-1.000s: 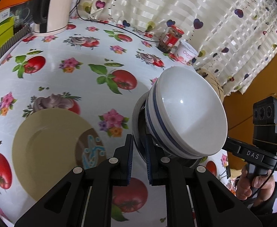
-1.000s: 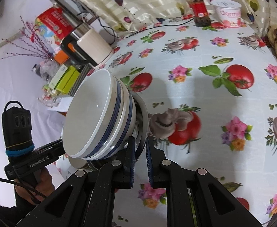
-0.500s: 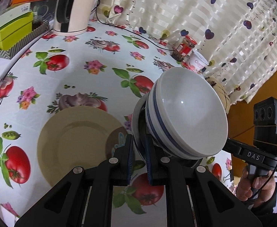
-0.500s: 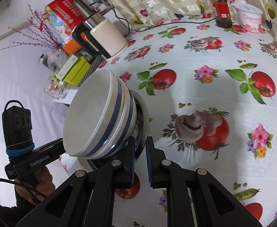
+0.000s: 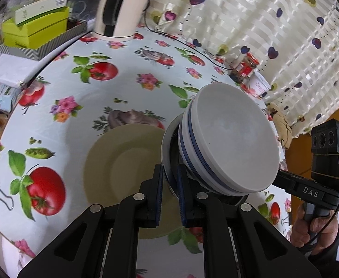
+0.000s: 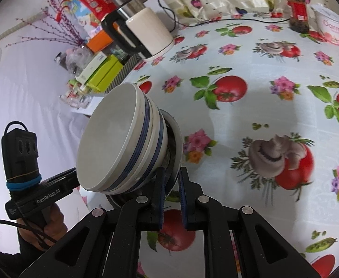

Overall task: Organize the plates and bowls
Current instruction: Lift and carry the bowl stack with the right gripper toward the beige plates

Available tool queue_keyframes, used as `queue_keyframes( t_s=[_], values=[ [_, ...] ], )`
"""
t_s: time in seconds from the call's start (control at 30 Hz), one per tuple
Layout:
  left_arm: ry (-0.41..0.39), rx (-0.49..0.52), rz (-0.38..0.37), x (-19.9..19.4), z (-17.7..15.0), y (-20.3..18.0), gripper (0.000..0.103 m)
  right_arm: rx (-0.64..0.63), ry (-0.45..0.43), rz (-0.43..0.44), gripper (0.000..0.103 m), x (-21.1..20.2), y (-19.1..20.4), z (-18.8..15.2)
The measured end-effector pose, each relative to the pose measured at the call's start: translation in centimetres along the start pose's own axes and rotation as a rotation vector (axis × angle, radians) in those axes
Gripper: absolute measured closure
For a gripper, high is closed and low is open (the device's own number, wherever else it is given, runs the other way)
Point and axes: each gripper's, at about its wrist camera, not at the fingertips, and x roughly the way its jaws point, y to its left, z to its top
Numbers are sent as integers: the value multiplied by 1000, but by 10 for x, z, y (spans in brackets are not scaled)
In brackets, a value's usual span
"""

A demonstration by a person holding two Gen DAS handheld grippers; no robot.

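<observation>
Two white bowls with blue stripes (image 5: 229,143) sit nested in a wider grey dish (image 5: 167,146), and the whole stack hangs tilted above the table. My left gripper (image 5: 169,173) is shut on the dish's rim at one side. My right gripper (image 6: 170,176) is shut on the opposite rim (image 6: 178,139), with the bowls (image 6: 113,143) to its left. A tan plate (image 5: 123,162) lies flat on the tablecloth just beyond and below the left fingers, partly hidden by the stack. A hand holds each gripper's handle.
A white kettle (image 5: 120,11) with its cord and green boxes (image 5: 35,27) stand at the table's far left. A red-lidded jar (image 6: 297,11) and a yogurt cup (image 6: 329,25) stand by the curtain. A binder clip (image 5: 2,197) lies at the left edge.
Both grippers carried the stack sideways across the table. The tan plate went from the left wrist view's lower left to directly beneath the left fingers. Both grips stayed shut.
</observation>
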Motion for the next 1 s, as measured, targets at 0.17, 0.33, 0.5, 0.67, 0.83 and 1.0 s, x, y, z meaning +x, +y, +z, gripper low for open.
queue_keyframes(
  t_s=[0.17, 0.33, 0.5, 0.67, 0.83, 1.0],
  values=[
    [-9, -27, 26, -7, -3, 18, 91, -21, 26, 13, 92, 15, 12, 4],
    [-11, -50, 49, -9, -5, 31, 91, -40, 56, 27, 92, 32, 23, 6],
    [-8, -66, 64, -10, -6, 41, 91, -49, 83, 34, 92, 46, 29, 7],
    [-4, -78, 74, -9, -7, 49, 91, -49, 110, 38, 92, 59, 32, 7],
    [-2, -93, 77, -9, -8, 55, 91, -59, 124, 39, 92, 66, 36, 9],
    [5, -102, 80, -8, -8, 57, 91, -70, 131, 37, 92, 68, 38, 12]
  ],
)
